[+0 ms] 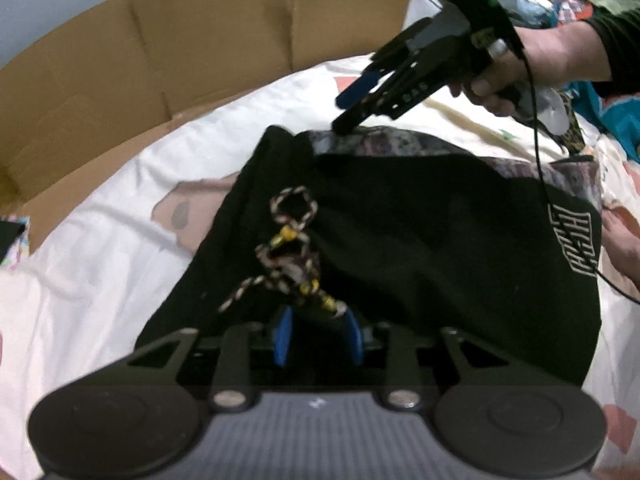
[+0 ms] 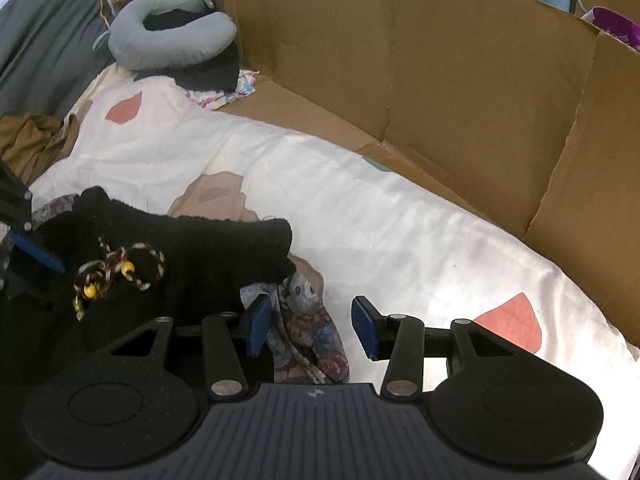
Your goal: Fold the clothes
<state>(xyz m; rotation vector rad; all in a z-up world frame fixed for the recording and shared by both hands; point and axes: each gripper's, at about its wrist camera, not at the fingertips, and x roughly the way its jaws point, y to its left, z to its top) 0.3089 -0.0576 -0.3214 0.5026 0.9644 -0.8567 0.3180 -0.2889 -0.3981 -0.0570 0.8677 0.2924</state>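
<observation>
Two hand-held grippers working black shorts point(image 1: 420, 220) on a bed point(image 2: 380, 220).

Left gripper point(image 1: 320, 334) pinches the drawstring waistband; right gripper point(image 2: 312, 326) gapes over the patterned corner, seemingly mid-fold; closing there looks next.

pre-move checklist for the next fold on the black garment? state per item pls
1. Left gripper gripping black garment: cannot tell, fabric and cord hide the tips.
2. Right gripper open: ok, jaws apart.
3. Right gripper straddles an edge: ok, floral fabric sits between its pads.
4. Drawstring clear of jaws: not ok, it drapes over the left gripper.
5. Bedsheet space ahead: ok.
6. Garment flat: not ok, bunched.
</observation>
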